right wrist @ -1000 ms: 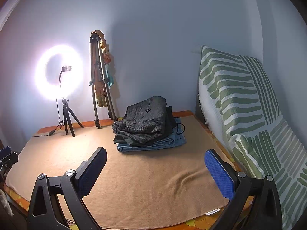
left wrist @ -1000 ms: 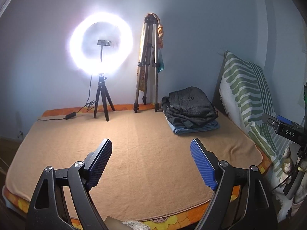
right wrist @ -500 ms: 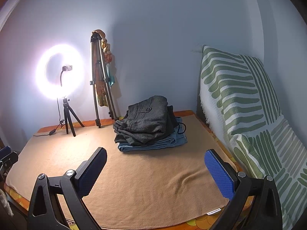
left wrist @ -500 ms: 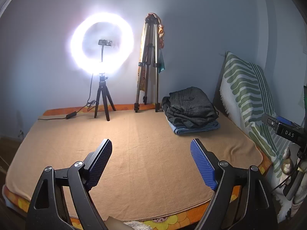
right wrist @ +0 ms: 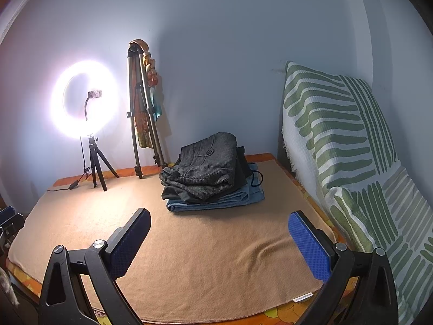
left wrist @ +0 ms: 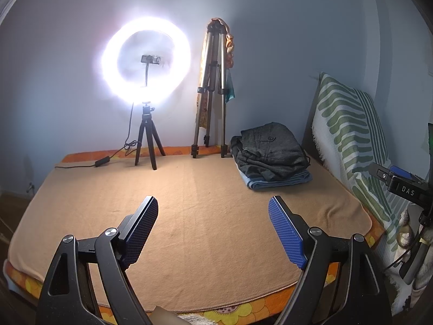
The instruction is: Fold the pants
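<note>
- The left tongs (left wrist: 213, 211) hang released above the near part of the bed (left wrist: 189, 216), blue pads spread wide with only the tan blanket showing between them.
- The right tongs (right wrist: 219, 226) are likewise released over the bed's near edge, nothing between the pads; the lower arms of both are cut off by the frame.
- The pants (right wrist: 205, 170) lie folded in a stack at the bed's far right corner, dark grey pairs on top of a light blue one (right wrist: 216, 203); how many garments make up the stack is hard to tell.
- A ring light (left wrist: 146, 62) on a small tripod stands at the far edge, its glare washing out the clamp at its centre.
- A folded tripod (left wrist: 212, 92) leans against the wall beside it, with cloth hanging from it.
- A green-striped cushion (right wrist: 338, 140) stands along the bed's right side, partly cut off.
</note>
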Action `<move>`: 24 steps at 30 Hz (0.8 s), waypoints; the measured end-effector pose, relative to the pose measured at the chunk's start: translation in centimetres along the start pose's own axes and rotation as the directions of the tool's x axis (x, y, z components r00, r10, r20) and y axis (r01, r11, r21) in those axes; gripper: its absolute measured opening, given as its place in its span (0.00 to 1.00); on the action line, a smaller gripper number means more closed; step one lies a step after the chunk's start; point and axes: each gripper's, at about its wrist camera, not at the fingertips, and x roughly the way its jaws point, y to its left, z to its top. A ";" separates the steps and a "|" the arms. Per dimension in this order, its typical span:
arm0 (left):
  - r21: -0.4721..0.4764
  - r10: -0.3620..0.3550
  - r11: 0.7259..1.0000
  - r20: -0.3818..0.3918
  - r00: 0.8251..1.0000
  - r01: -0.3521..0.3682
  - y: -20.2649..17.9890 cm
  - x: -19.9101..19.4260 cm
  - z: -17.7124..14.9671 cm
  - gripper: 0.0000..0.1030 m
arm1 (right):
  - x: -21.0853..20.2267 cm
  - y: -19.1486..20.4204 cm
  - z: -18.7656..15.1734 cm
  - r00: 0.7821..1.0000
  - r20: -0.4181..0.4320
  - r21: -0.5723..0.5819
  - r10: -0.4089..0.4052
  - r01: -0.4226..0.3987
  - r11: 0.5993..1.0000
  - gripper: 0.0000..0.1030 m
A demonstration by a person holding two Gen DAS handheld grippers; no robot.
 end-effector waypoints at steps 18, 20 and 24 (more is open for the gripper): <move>-0.014 0.024 1.000 -0.010 1.000 -0.024 0.4 0.6 -0.4 0.81 | 0.5 0.3 -0.5 1.000 -0.012 -0.002 0.004 -0.004 1.000 1.00; -0.004 0.031 1.000 0.003 1.000 -0.031 0.3 0.4 -0.6 0.81 | 0.5 0.3 -0.5 1.000 -0.013 -0.003 0.003 -0.003 1.000 1.00; -0.022 0.037 0.999 0.005 0.999 -0.036 0.6 0.6 -0.7 0.82 | 0.8 0.3 -0.6 1.000 -0.021 -0.002 0.005 -0.005 1.000 1.00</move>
